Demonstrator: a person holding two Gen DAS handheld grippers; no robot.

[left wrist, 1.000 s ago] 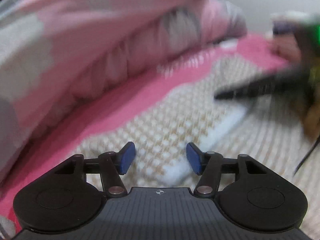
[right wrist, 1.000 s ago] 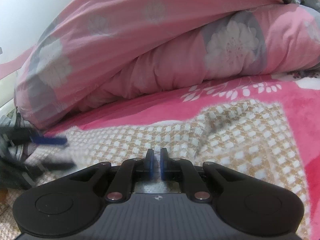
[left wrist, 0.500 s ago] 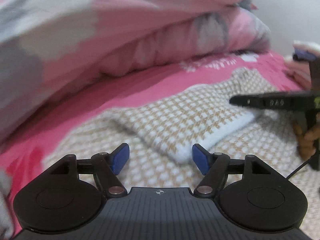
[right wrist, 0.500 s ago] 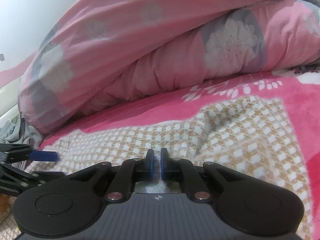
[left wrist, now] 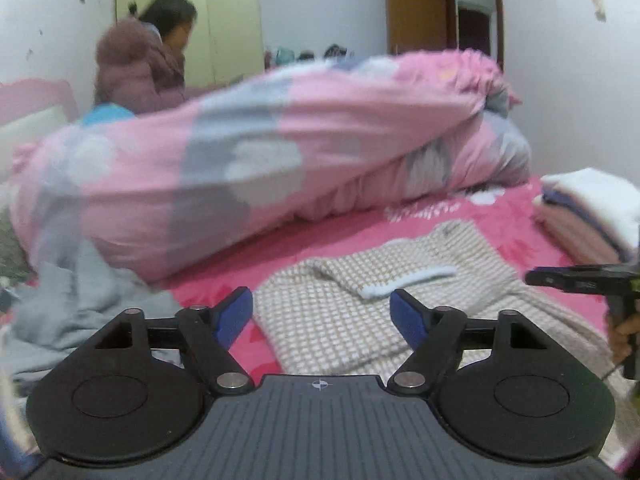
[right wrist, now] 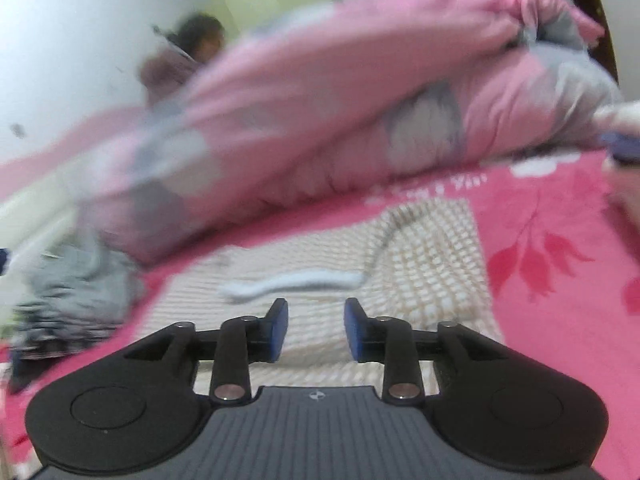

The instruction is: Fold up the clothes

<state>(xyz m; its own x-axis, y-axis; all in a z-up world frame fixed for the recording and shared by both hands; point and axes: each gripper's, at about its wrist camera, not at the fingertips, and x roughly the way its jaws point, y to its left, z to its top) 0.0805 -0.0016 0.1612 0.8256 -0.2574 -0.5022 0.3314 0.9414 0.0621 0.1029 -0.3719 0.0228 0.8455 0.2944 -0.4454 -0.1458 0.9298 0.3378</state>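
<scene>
Here, motion is blurring my right wrist view, smearing the pink quilt (right wrist: 360,92). My left gripper (left wrist: 321,314) and right gripper (right wrist: 316,330) are hanging empty, jaws just opening, above the checked sweater (left wrist: 360,304) lying half-folded on the pink bedspread (right wrist: 560,240). A person (left wrist: 144,64) is standing beyond the quilt.

Bed with pink floral sheet (left wrist: 352,240) carries a checked knit sweater (left wrist: 328,320) at centre, rolled pink quilt (left wrist: 248,160) behind, grey garments (left wrist: 80,300) left, folded stack (left wrist: 588,208) right
</scene>
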